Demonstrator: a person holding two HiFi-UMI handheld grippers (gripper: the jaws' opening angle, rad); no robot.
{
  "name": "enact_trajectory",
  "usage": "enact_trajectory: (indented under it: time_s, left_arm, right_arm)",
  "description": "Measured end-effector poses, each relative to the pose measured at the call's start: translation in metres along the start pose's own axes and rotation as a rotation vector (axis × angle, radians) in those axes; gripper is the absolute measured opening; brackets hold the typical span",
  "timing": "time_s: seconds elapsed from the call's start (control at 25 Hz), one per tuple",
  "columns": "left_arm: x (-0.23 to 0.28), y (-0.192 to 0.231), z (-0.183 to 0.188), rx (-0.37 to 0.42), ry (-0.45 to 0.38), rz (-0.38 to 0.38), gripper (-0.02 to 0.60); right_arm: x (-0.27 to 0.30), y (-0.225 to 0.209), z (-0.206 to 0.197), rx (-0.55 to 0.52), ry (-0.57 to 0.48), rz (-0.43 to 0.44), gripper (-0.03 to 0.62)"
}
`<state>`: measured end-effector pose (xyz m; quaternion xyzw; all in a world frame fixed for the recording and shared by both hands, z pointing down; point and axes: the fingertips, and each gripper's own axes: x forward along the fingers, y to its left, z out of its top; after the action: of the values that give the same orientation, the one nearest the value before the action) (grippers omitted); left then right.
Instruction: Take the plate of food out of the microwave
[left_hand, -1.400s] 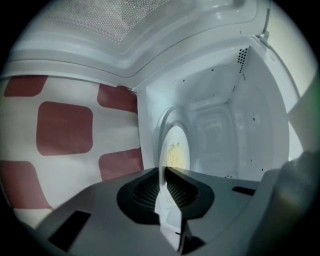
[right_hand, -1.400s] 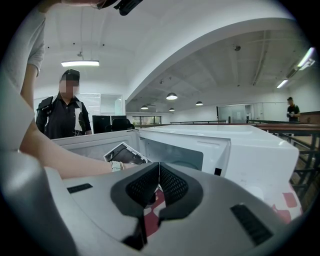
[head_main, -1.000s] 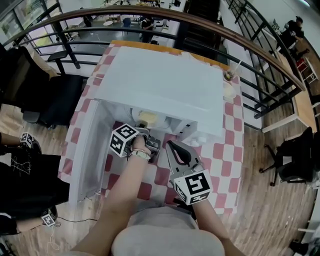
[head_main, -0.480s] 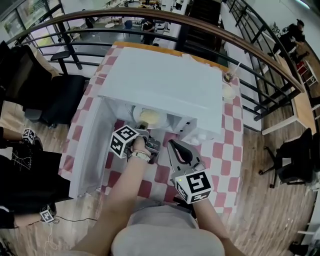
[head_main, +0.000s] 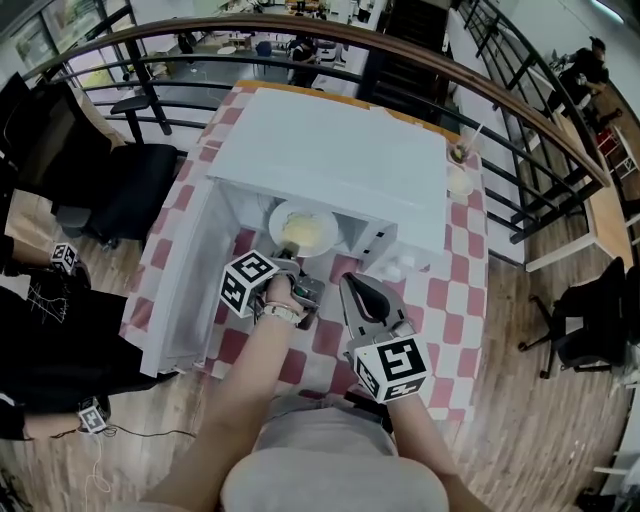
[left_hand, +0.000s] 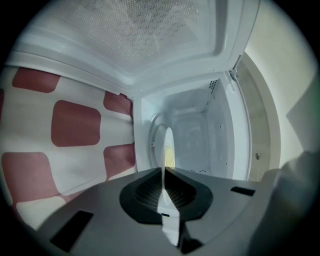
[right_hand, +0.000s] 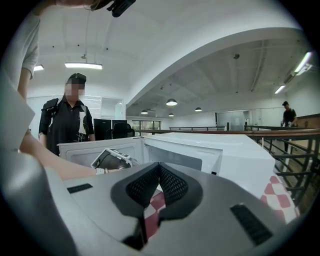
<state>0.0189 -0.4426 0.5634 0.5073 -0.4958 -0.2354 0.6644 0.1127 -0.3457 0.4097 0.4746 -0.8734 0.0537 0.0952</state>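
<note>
Plate of food: plate (head_main: 279, 222) sits at the open mouth of the microwave (head_main: 340, 165), yellow food (head_main: 305, 231) heaped mid-plate. Can't tell if it's fully clear of the cavity.
Left gripper: your left gripper (head_main: 291, 263) is clamped on the plate's near rim. In the left gripper view the rim runs as a thin white edge between the pressed pads (left_hand: 177, 189).
Why the rim: it's the only part thin enough to pinch, and it keeps the jaws off the food.
Plate attitude: reads flat in the head view. It shows edge-on in the left gripper view only because that camera is rolled with your wrist.
Right gripper: your right gripper (head_main: 353, 284) hangs in front of the microwave with jaws closed on nothing, only checked tablecloth (head_main: 440, 300) showing past them. It's parked out of the plate's path.
Door: microwave door (head_main: 185, 290) is swung wide to your left, so the pull-out lane is free.
Step, judged: extraction under way, with the plate carried one-handed from one edge.
Risk, judged: the far side is unsupported, so a dip could slide the food off. Keep it level and bring the right gripper under the free rim if it sags.
</note>
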Motion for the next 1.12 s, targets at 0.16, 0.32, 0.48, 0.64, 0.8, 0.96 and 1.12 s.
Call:
enact_trajectory:
  time_s: [0.16, 0.32, 0.48, 0.64, 0.8, 0.96, 1.12]
  left_arm:
    - [-0.014, 0.001, -0.001, -0.012, -0.004, -0.008, 0.011]
    - [-0.027, 0.001, -0.001, -0.008, -0.011, -0.024, 0.011]
    - [-0.04, 0.0, -0.003, -0.001, -0.014, -0.037, 0.011]
    - [-0.053, -0.005, -0.004, 0.002, -0.016, -0.052, 0.011]
    - [-0.066, -0.013, -0.005, 0.006, -0.018, -0.075, 0.011]
    - [-0.08, -0.016, -0.008, -0.001, -0.019, -0.092, 0.011]
    - [-0.091, -0.02, -0.012, -0.012, -0.016, -0.106, 0.011]
  right_arm:
    - [-0.004, 0.007, 0.003, -0.001, -0.01, 0.005, 0.026]
    - [-0.008, 0.011, 0.004, -0.011, -0.018, 0.005, 0.026]
    - [-0.014, 0.01, 0.003, -0.012, -0.017, -0.005, 0.026]
    - [-0.016, 0.012, 0.005, -0.014, -0.023, -0.006, 0.026]
    - [-0.017, 0.014, 0.008, -0.014, -0.029, -0.007, 0.026]
    - [-0.019, 0.018, 0.011, -0.014, -0.038, -0.006, 0.026]
    - [-0.019, 0.022, 0.013, -0.011, -0.044, -0.005, 0.026]
